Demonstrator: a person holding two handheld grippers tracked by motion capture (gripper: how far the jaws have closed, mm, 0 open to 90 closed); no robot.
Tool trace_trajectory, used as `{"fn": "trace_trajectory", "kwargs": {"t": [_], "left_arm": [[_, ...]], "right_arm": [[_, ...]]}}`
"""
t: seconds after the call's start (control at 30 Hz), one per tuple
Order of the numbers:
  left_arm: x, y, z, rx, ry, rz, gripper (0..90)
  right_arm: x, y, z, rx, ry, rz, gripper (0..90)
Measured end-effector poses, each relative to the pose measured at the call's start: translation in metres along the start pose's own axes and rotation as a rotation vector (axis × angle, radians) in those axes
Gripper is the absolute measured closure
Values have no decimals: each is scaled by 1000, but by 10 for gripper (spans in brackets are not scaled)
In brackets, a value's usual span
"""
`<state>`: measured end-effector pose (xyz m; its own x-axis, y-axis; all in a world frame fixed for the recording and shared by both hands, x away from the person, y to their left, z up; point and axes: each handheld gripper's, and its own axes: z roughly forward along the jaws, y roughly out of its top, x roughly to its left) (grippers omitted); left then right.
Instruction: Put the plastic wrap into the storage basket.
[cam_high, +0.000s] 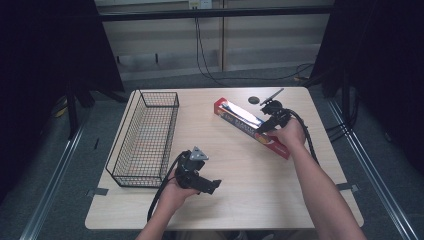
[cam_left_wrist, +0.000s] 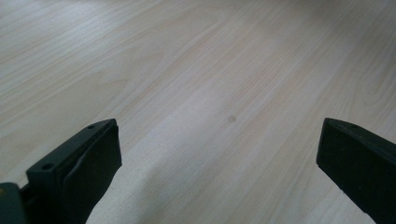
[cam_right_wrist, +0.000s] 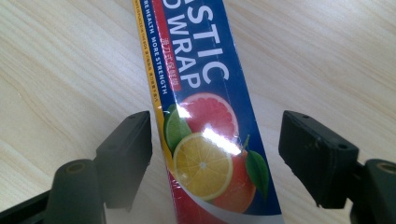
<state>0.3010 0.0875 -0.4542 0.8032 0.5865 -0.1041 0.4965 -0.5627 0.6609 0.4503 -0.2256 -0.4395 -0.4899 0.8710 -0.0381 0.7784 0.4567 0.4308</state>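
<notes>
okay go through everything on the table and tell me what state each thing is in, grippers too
Plastic wrap box: closed, lying flat and slantwise on the table, between the right gripper's jaws.
Wire basket: upright, empty.
Right gripper: open, jaws on either side of the box, not clamped.
Left gripper: open, over bare table.
Small black disc: lying flat.

This looks like a lab or test room. One small wooden table (cam_high: 240, 200) stands on grey floor (cam_high: 70, 200), with black curtains (cam_high: 45, 45) at both sides and cables (cam_high: 210, 70) hanging behind.
</notes>
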Motion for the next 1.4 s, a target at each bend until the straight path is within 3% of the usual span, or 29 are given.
{"fn": "trace_trajectory", "kwargs": {"t": [0.3,0.73,1.13,1.4], "left_arm": [[0,0,1,3,-7,2,0],[0,-1,3,7,-10,-6,0],[0,-1,4,14,-7,-8,0],[-2,-1,6,12,-5,-10,1]], "right_arm": [[-3,0,3,9,22,38,265],[-2,0,12,20,48,11,294],[-4,2,20,47,82,23,331],[-4,4,23,49,80,44,316]]}}
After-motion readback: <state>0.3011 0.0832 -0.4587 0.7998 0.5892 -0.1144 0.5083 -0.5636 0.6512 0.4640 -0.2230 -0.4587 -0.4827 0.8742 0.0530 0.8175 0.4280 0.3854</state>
